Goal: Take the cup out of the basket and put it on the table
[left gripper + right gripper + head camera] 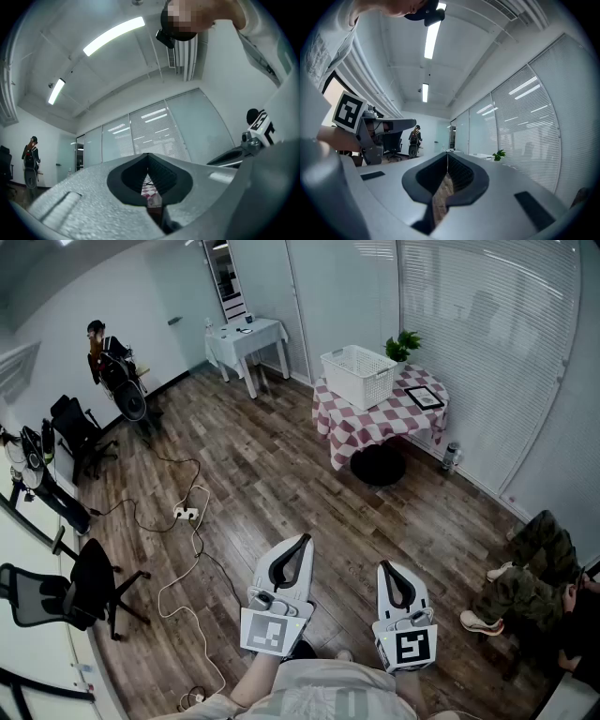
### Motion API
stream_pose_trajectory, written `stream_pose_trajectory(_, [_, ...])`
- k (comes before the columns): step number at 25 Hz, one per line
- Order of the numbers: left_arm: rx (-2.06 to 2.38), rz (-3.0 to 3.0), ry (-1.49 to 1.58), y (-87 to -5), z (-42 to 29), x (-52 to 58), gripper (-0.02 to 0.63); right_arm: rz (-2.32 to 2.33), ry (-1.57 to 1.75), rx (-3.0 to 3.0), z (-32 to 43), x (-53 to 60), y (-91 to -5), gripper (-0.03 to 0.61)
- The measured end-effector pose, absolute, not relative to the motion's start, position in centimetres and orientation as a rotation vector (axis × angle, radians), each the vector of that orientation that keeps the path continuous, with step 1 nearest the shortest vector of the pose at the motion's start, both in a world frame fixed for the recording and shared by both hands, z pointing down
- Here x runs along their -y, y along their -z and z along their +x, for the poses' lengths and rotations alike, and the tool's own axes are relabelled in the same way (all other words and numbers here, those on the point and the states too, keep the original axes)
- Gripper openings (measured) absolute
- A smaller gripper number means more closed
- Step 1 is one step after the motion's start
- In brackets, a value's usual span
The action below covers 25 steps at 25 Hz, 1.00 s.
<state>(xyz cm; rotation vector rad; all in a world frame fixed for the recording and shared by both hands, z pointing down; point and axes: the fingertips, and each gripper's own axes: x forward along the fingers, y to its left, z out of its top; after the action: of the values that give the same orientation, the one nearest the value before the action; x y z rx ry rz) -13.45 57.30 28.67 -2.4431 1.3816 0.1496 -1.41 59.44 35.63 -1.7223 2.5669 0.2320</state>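
A white slatted basket [358,376] stands on a small table with a red-and-white checked cloth [375,423] across the room, at the upper right of the head view. No cup shows; the basket's inside is hidden from here. My left gripper [305,539] and right gripper [386,566] are held side by side low in the head view, far from the table, over the wood floor. Both are shut with nothing between the jaws. In the left gripper view the left gripper [148,155] tilts up toward the glass wall, as does the right gripper [447,153] in its own view.
A potted plant [403,343] and a framed picture [424,397] share the checked table. A dark round thing [378,465] lies under it, with a bottle [451,457] beside. Cables and a power strip [187,514] cross the floor. Office chairs [80,582] stand left; a seated person [530,563] is right.
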Motion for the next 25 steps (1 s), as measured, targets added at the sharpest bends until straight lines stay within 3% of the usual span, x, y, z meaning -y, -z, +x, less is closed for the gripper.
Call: stream_pose_trajectory(25, [-1.399, -2.434, -0.164, -28.3, -14.0, -58.7, 0.003, -1.673, -0.146, -2.575, -1.4, -60.9, -35.8, 0.011])
